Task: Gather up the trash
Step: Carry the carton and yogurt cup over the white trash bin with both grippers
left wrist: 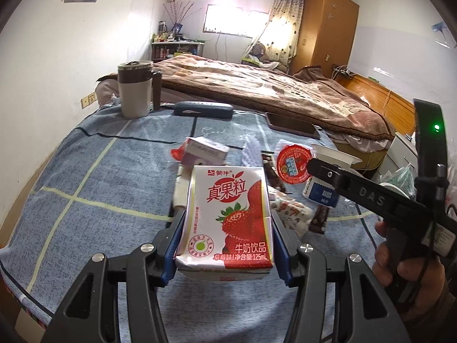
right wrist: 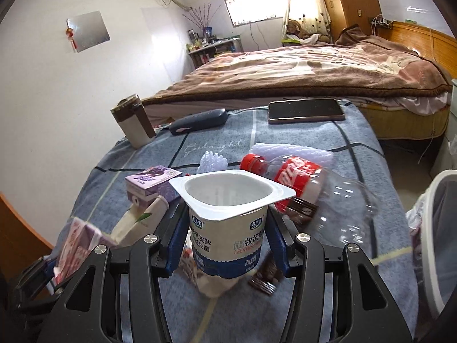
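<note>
My left gripper (left wrist: 225,245) is shut on a small strawberry milk carton (left wrist: 228,214), its blue pads pressed on both sides, a little above the blue bedcover (left wrist: 85,171). My right gripper (right wrist: 228,243) is shut on an open white yogurt cup (right wrist: 228,217), held upright over the litter. In the left wrist view that cup (left wrist: 321,194) hangs at the right under a black finger (left wrist: 342,183). A clear cola bottle (right wrist: 302,185), a purple carton (right wrist: 154,184), a red foil lid (left wrist: 294,164) and dark wrappers (left wrist: 320,217) lie on the cover.
A white bin (right wrist: 428,200) with a plastic liner stands at the right edge. At the far end sit a mug (left wrist: 137,91), a dark glasses case (left wrist: 202,108) and a phone (right wrist: 305,110). Beyond is a bed with a brown blanket (right wrist: 314,65).
</note>
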